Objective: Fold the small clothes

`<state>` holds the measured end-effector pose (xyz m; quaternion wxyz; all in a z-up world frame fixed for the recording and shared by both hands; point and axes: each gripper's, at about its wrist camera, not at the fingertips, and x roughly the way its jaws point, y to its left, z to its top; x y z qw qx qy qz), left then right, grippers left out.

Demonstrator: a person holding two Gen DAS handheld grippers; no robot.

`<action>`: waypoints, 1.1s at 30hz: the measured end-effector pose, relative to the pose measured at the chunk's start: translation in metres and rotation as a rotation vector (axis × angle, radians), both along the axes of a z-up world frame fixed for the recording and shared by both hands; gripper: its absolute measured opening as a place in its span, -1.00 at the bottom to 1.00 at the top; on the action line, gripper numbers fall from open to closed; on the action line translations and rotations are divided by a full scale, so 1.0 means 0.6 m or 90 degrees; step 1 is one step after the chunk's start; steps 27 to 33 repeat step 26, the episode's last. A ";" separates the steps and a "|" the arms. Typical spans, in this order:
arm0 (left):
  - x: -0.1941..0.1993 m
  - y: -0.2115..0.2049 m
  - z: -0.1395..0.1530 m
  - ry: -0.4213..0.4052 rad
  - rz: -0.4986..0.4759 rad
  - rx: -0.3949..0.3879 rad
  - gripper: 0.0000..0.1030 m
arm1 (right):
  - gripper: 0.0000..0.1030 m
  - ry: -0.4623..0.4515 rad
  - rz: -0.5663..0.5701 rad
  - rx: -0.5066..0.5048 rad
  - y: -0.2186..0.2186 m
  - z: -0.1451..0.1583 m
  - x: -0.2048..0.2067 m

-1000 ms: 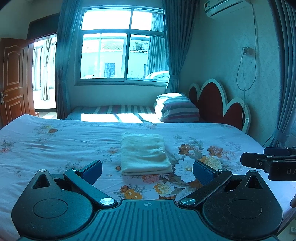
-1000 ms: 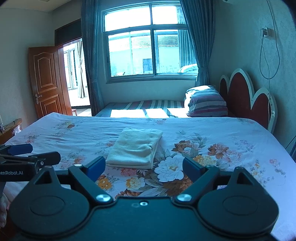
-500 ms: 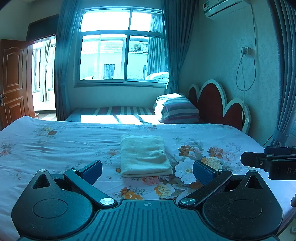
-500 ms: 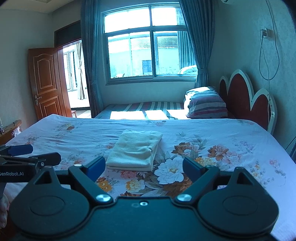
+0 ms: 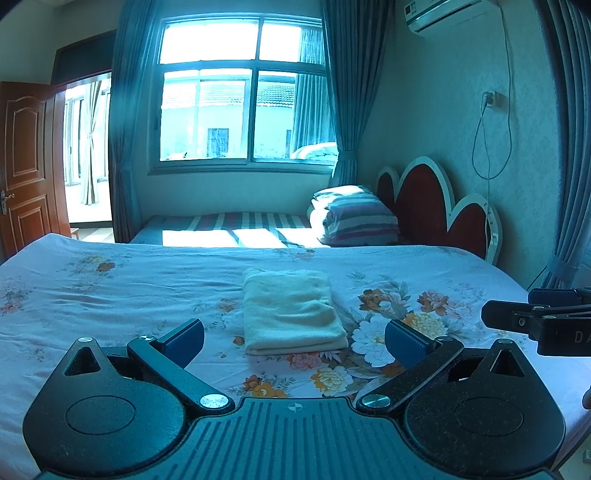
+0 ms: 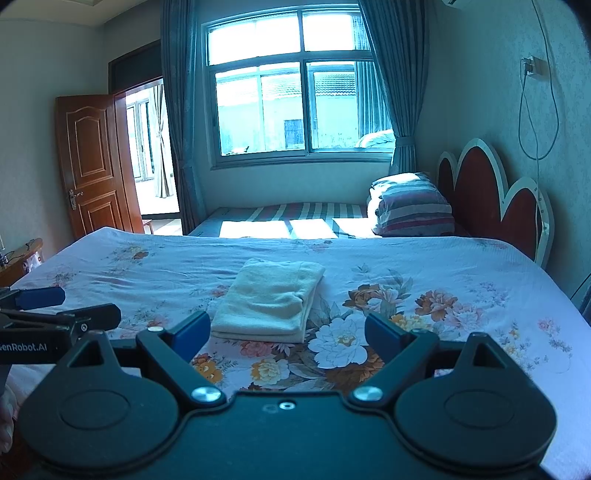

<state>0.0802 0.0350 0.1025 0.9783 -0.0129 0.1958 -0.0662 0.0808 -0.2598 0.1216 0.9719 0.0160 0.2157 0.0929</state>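
The left tool and the right tool are both wide open and hold nothing. The folded cloth lies on the bed, just in front of both tools.

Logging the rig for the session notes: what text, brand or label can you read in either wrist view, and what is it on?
"enRobot.AI": on the body of the left claw, in the right wrist view; the frame edge cuts off its start.
"D A": on the body of the right claw, in the left wrist view; the rest runs out of frame.
The air conditioner carries a small mark, too small to read.
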 end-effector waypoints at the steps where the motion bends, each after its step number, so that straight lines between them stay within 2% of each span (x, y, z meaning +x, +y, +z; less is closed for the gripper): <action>1: 0.000 0.001 0.000 0.000 0.000 0.000 1.00 | 0.76 0.000 0.000 -0.001 0.000 0.000 0.001; 33: 0.010 0.012 -0.013 0.010 -0.010 -0.011 1.00 | 0.77 0.010 0.007 -0.015 0.021 -0.006 0.015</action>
